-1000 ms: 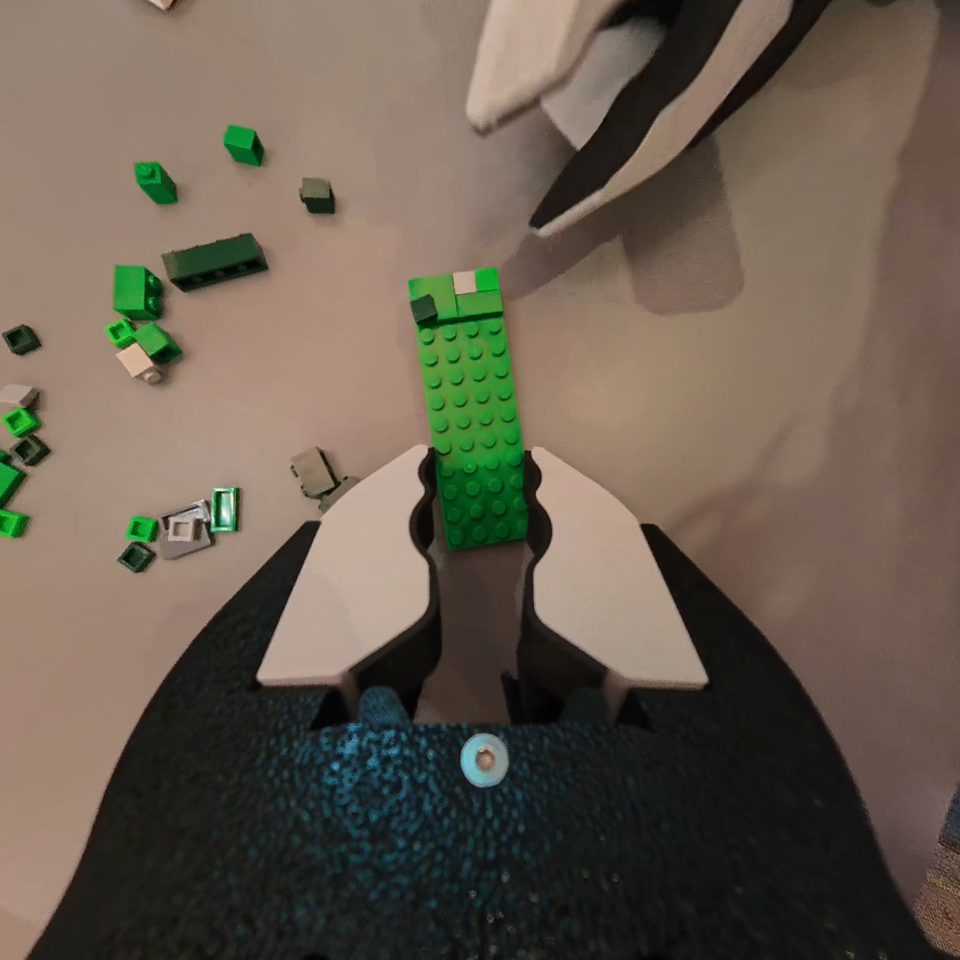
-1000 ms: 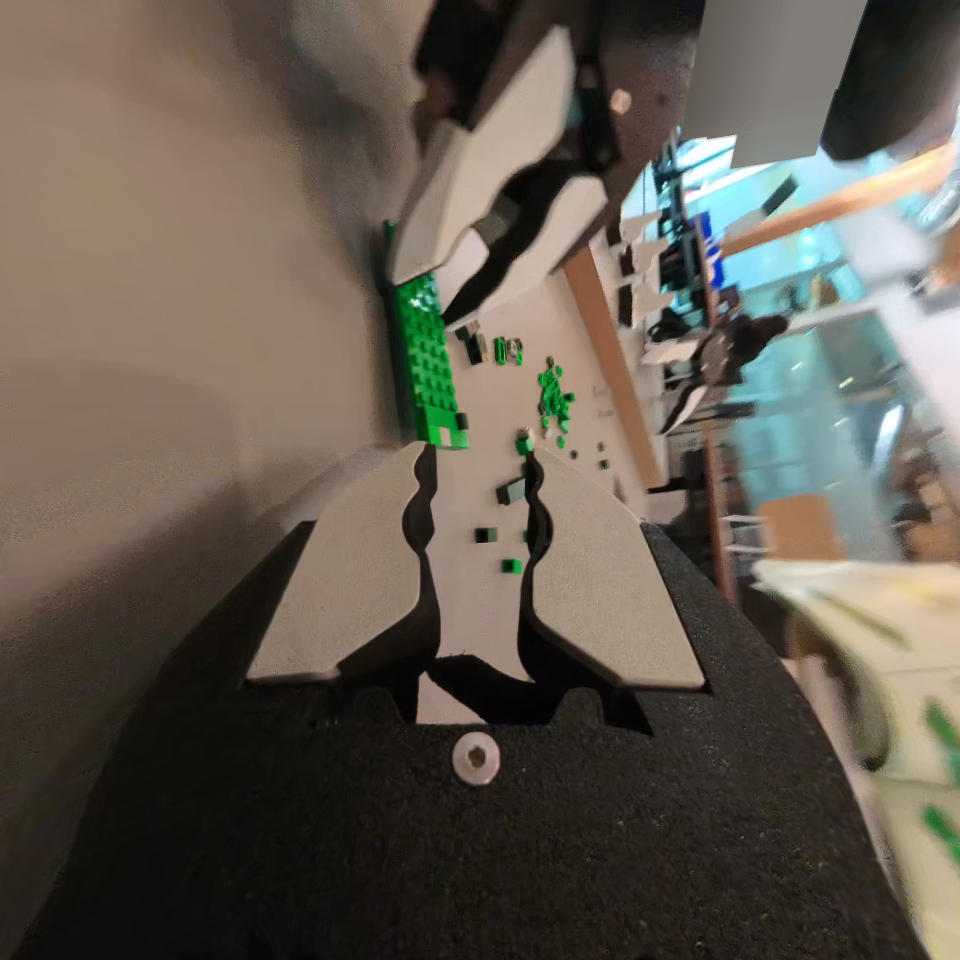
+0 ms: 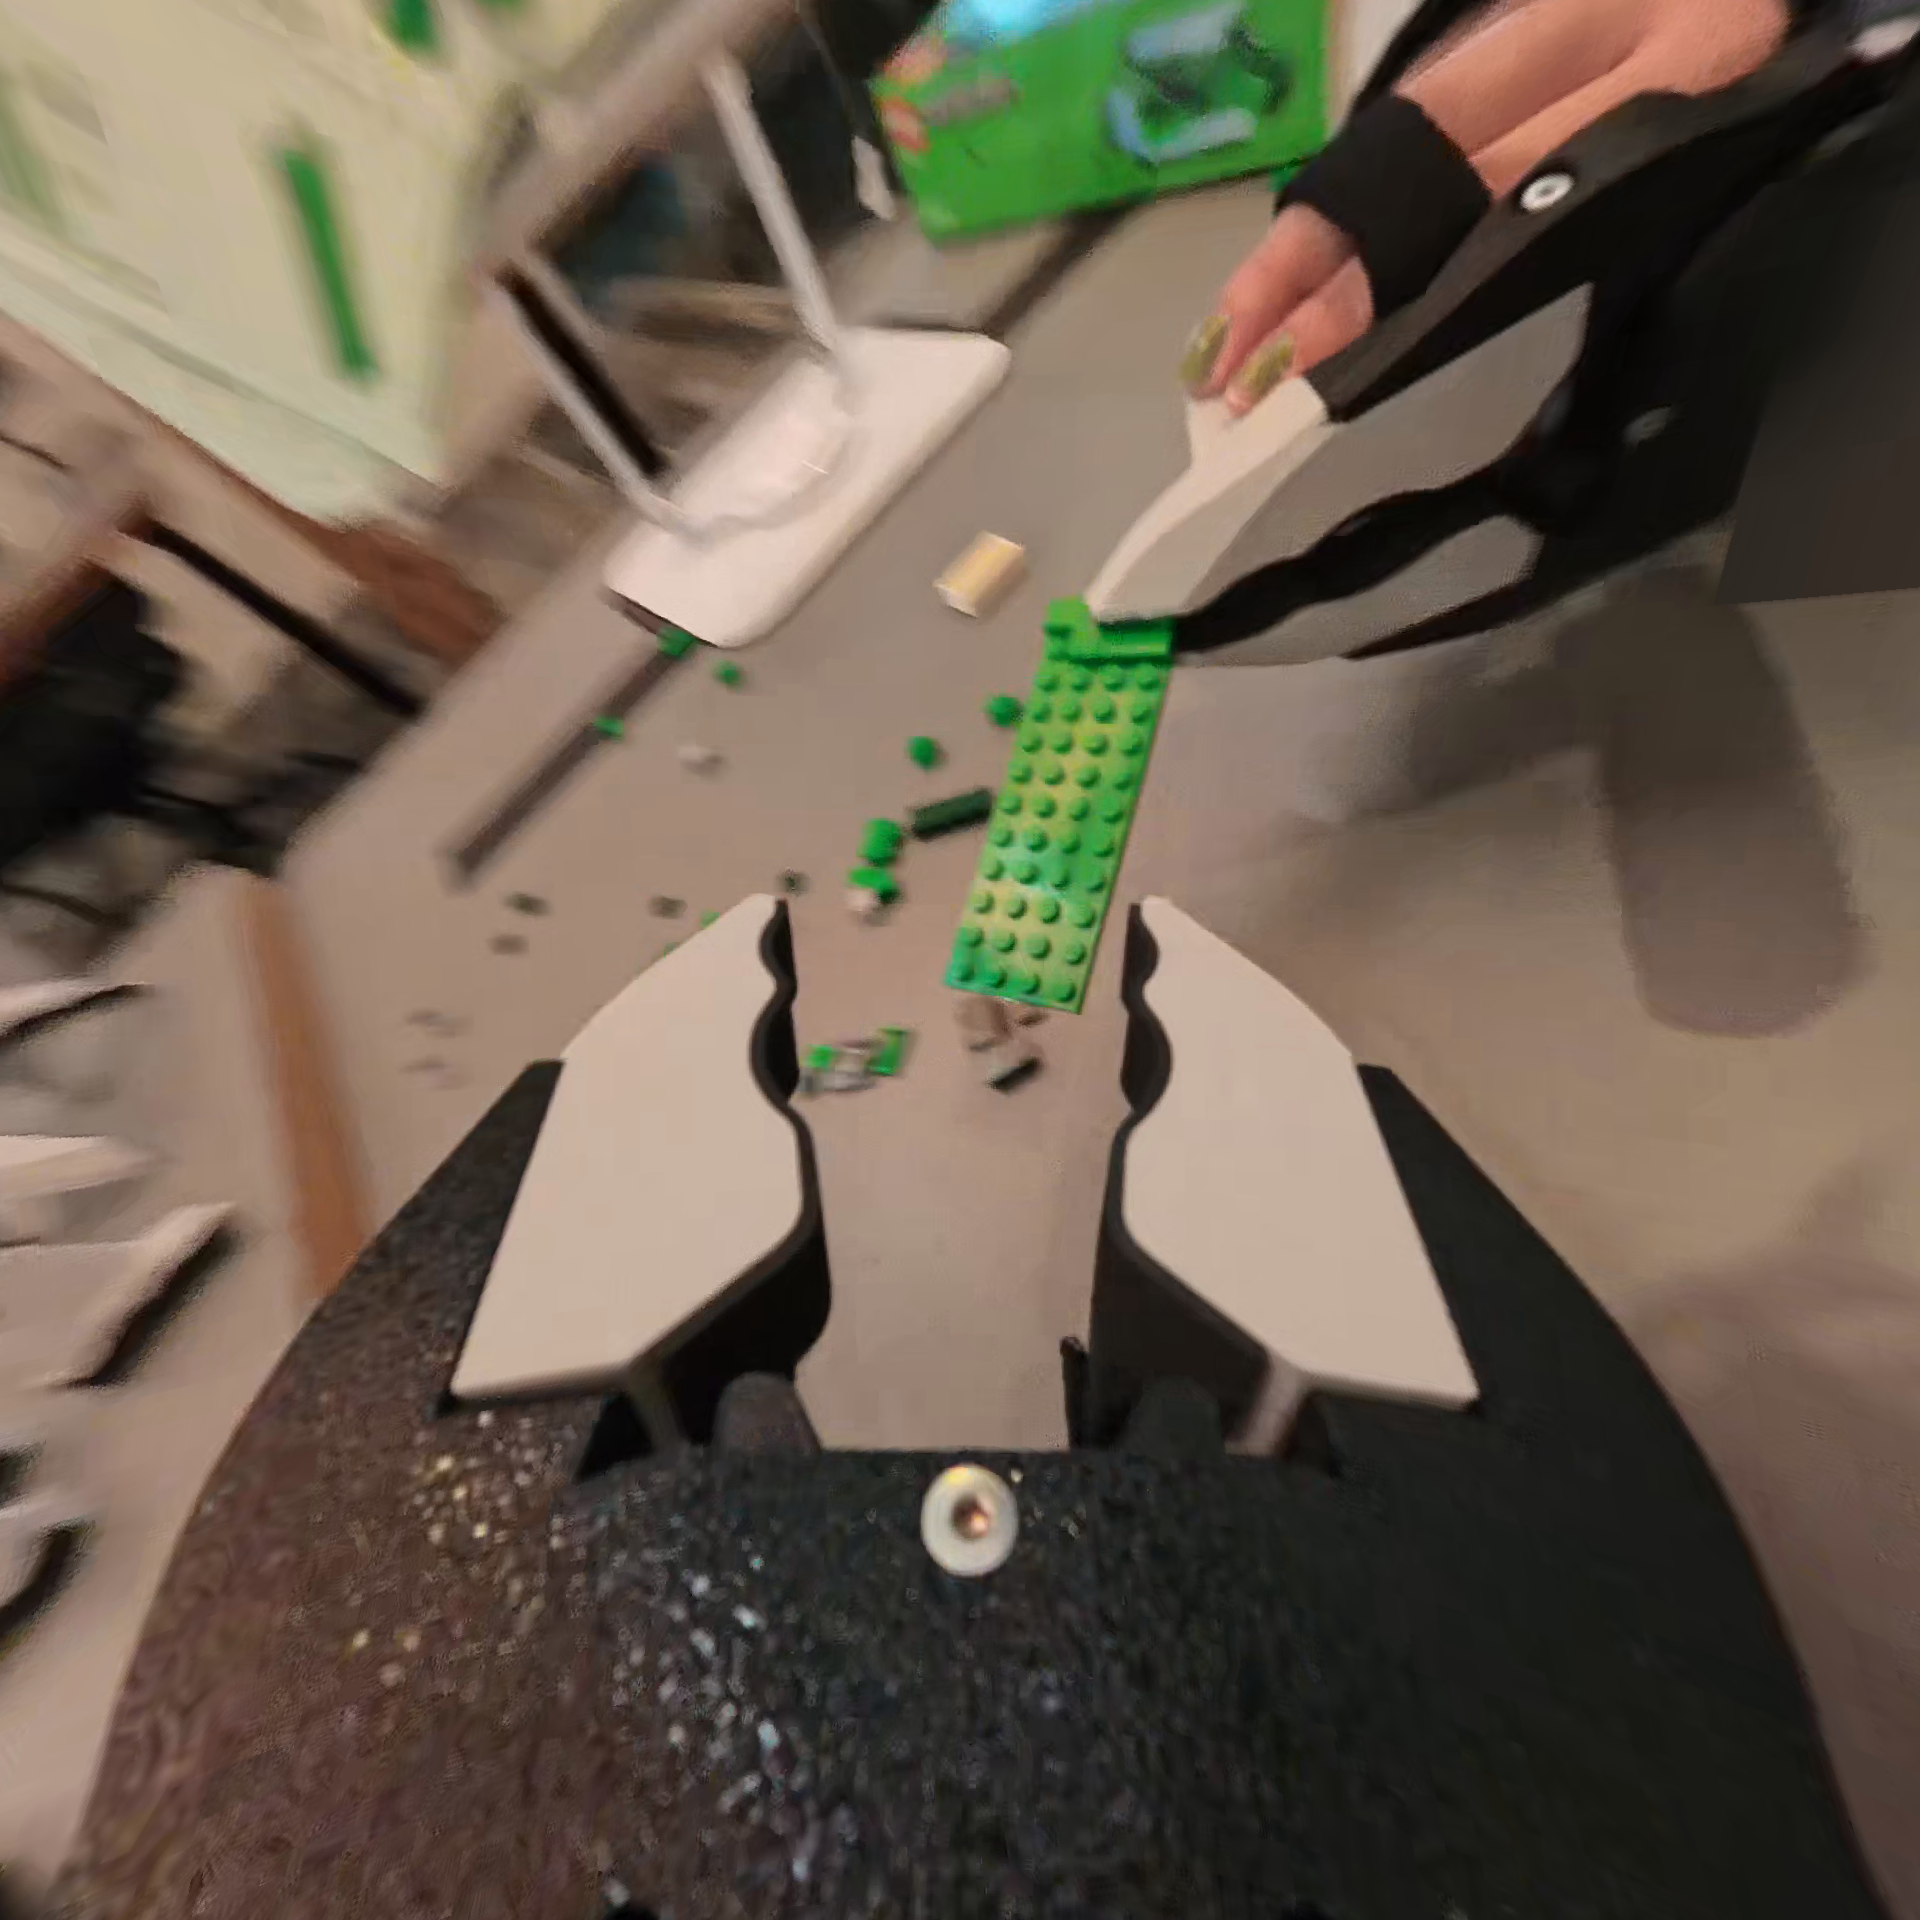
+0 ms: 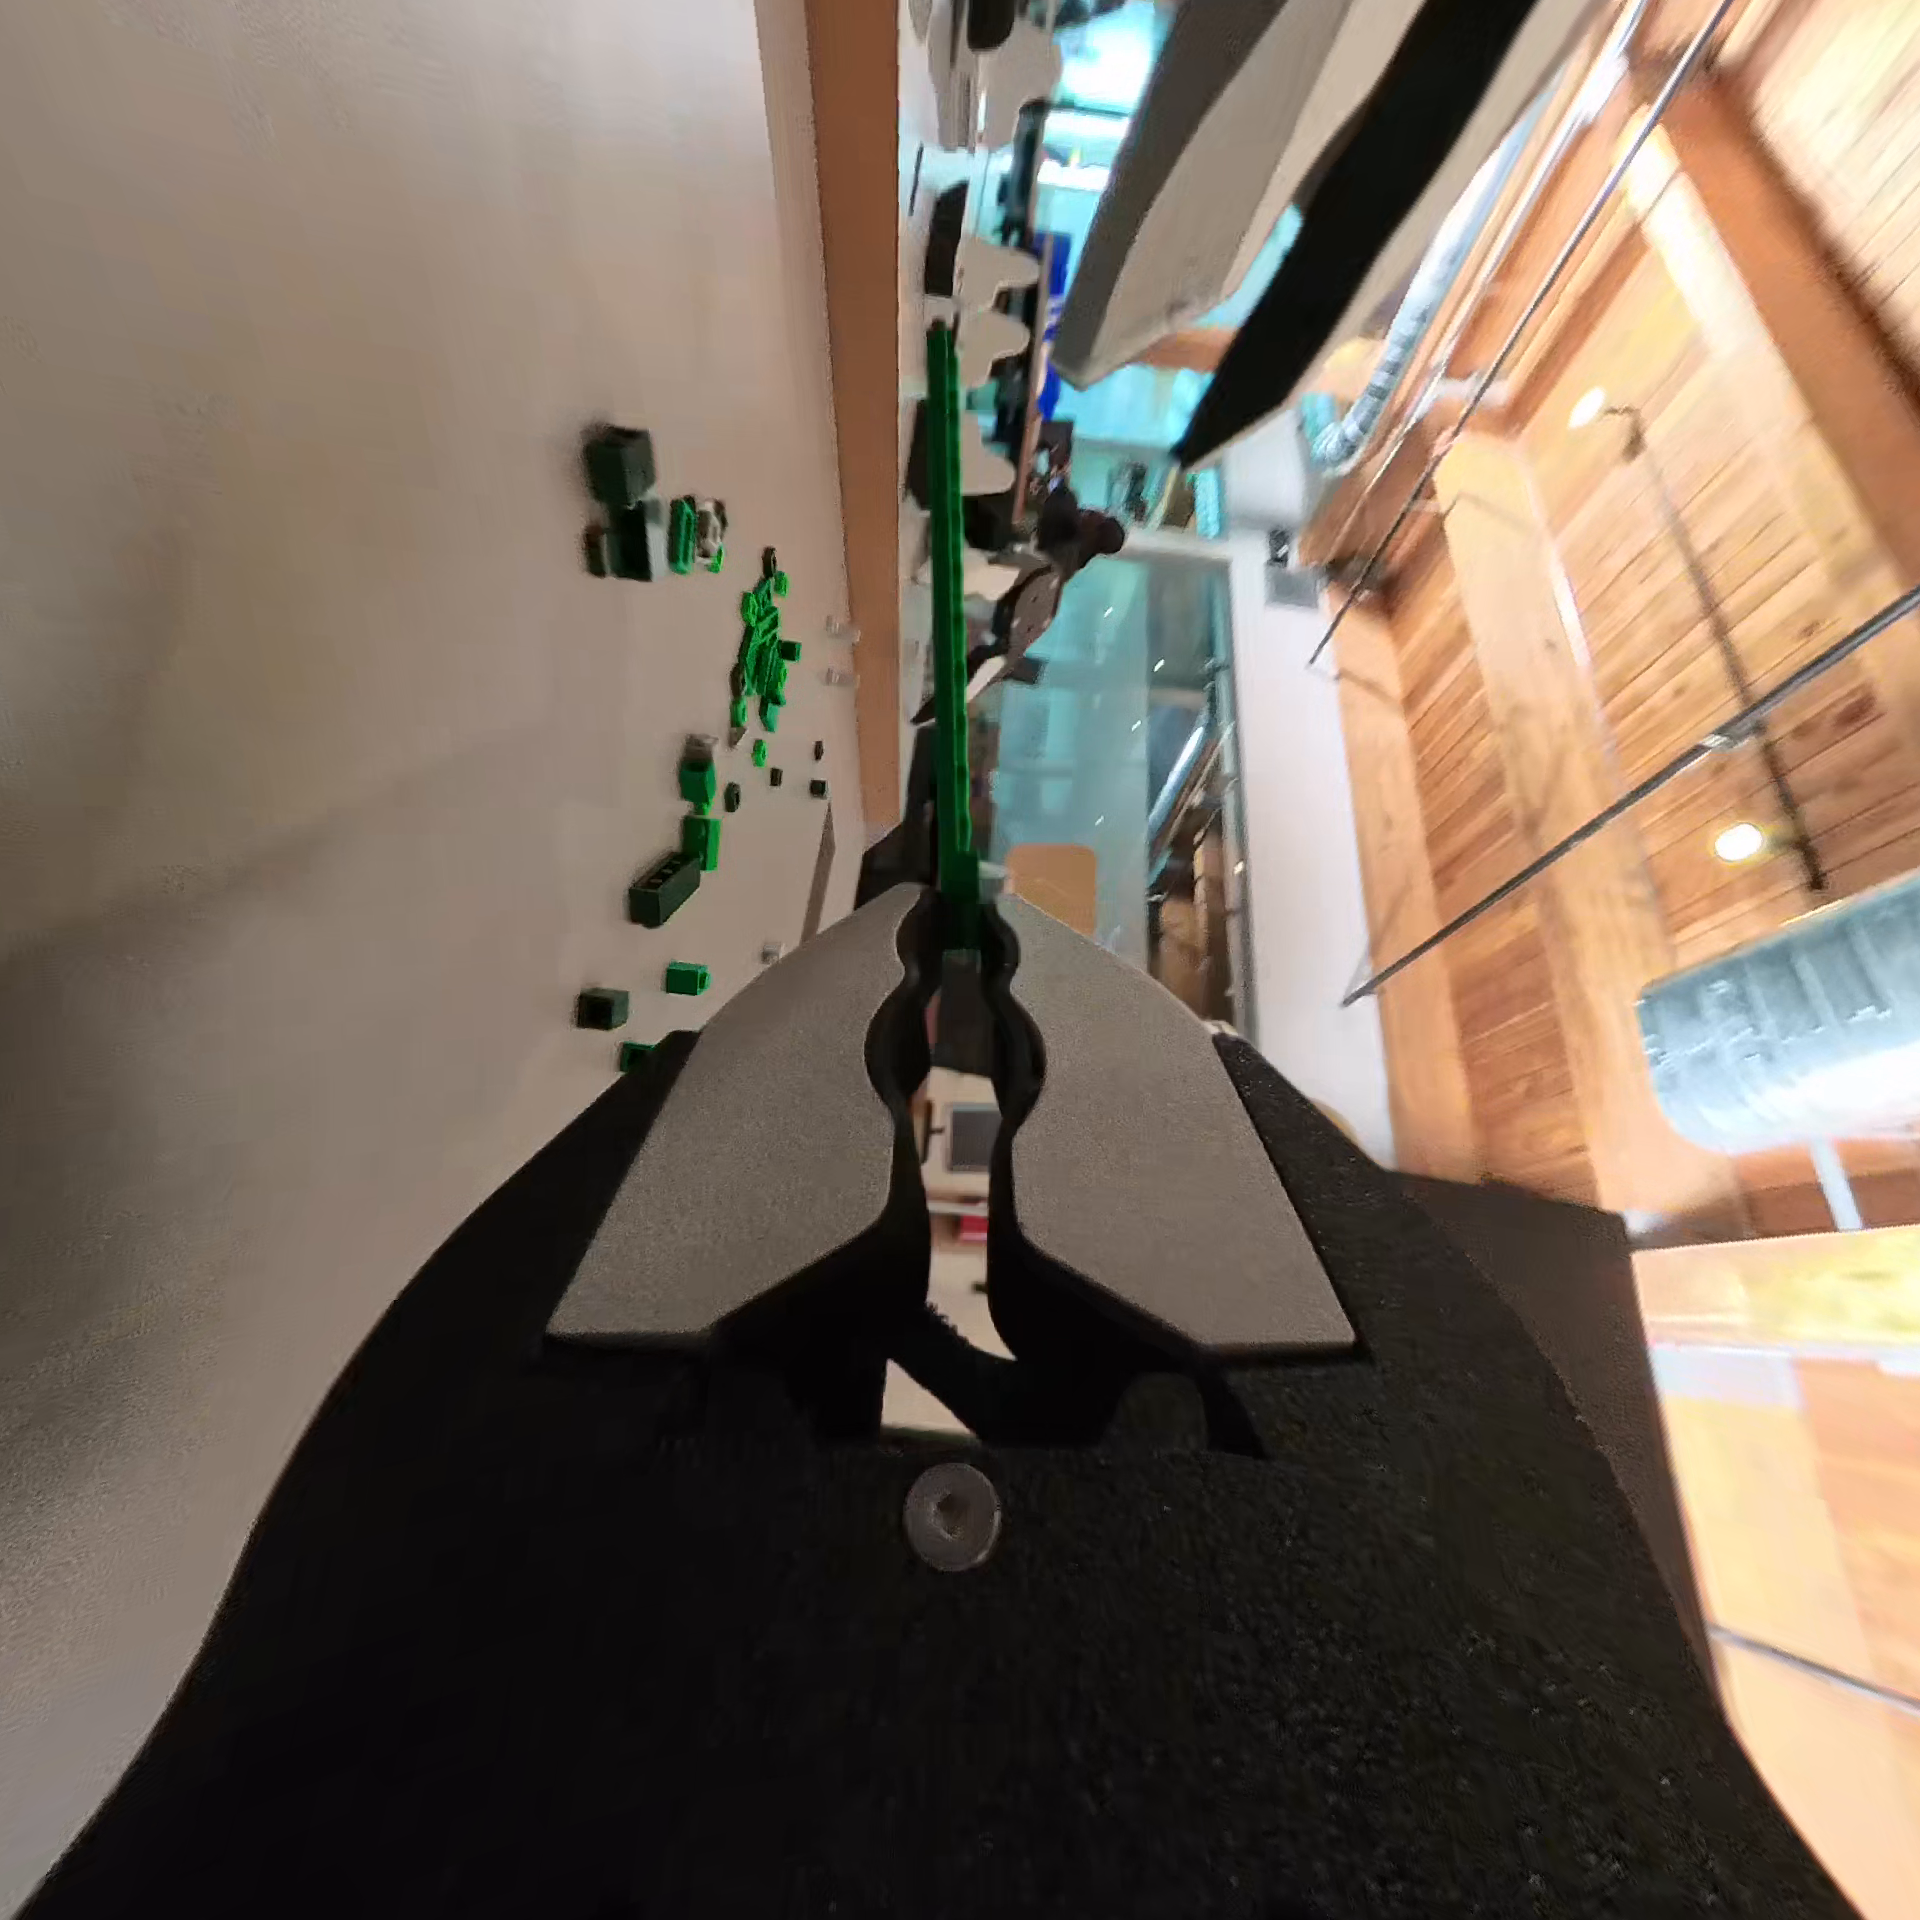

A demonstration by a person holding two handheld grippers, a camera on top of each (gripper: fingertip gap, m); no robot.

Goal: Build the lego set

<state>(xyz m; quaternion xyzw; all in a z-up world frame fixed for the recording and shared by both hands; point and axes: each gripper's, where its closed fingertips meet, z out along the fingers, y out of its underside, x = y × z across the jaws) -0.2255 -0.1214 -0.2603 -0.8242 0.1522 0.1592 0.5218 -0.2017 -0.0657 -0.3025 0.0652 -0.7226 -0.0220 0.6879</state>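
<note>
We see the left tool [image 3: 956, 935] with its fingers spread wide and nothing between them. The near end of a long green studded plate [image 3: 1060, 821] hangs just ahead of its right fingertip, not touching either finger. The plate is lifted off the grey surface [image 3: 1351, 1039] — its far end is pinched by the right tool [image 3: 1132, 613], whose pads press on it from both faces. In the right wrist view the plate [image 4: 951, 623] shows edge-on, running straight out from the nearly closed fingers [image 4: 831, 997]. A hand [image 3: 1382, 208] in a black fingerless glove grips the right tool. Below the plate, small green, dark green and grey bricks [image 3: 883, 852] lie scattered on the surface, with a green box [image 3: 1101, 114] at the far edge.
</note>
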